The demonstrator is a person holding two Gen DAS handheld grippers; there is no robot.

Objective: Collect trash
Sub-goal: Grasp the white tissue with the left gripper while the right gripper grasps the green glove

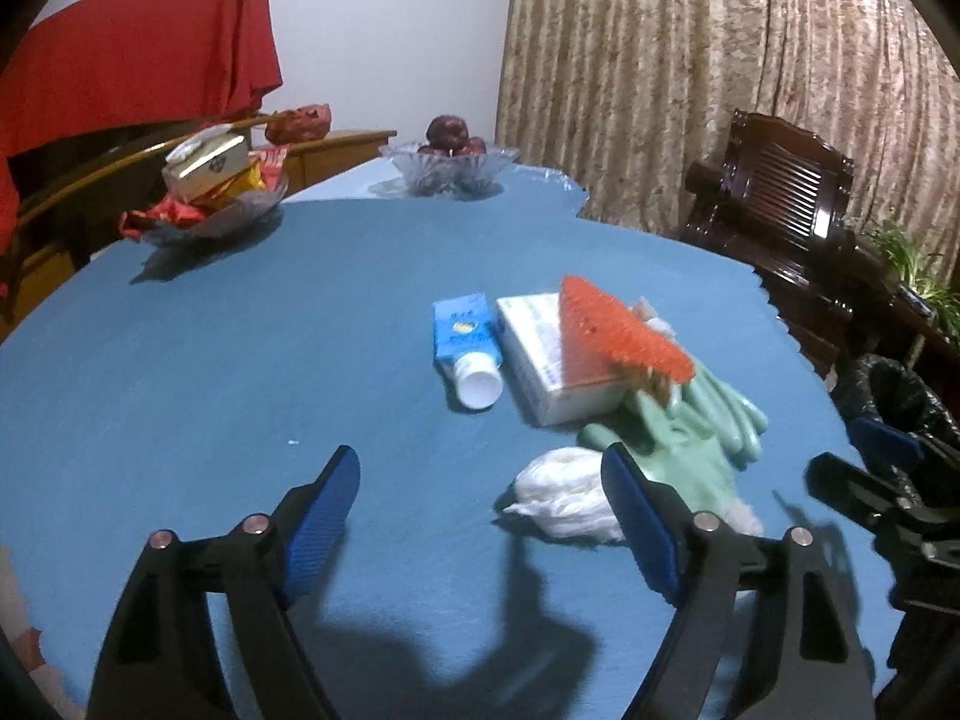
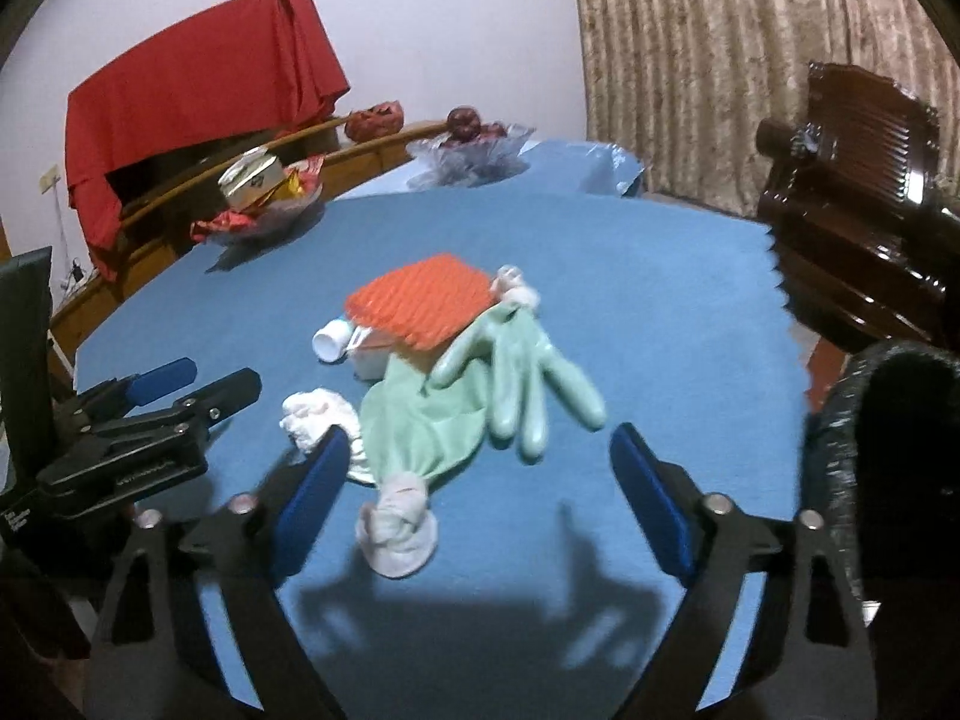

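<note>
At the far left of the blue cloth-covered desk (image 1: 240,360), a clear glass dish (image 1: 234,213) holds a cream box and snack wrappers; a cut-glass bowl (image 1: 447,171) farther back holds dark red fruit. The near left stands bare, the scalloped right edge meets a black-lined bin (image 2: 888,420). Both the left gripper (image 1: 480,510) and right gripper (image 2: 480,480) are released, empty, near the trash: crumpled white tissue (image 1: 564,495), mint rubber glove (image 2: 522,390), ribbed orange sheet (image 2: 420,303), white carton (image 1: 552,354), blue tube (image 1: 465,339).

- Blue table (image 1: 210,372) fills the foreground, and its far edge is scalloped.
- Clear glass bowl (image 1: 447,165) at the far end — dark red fruit (image 1: 447,132) heaped in it.
- Second glass dish (image 1: 240,207) to the left holds snack packets and a pale box (image 1: 207,165).
- Red cloth (image 1: 138,54) draped over something against the white wall.
- Patterned beige curtain (image 1: 690,72) hangs on the right.
- Dark carved wooden chair (image 1: 780,198) stands beside the table — a green plant (image 1: 906,258) is just past it.
</note>
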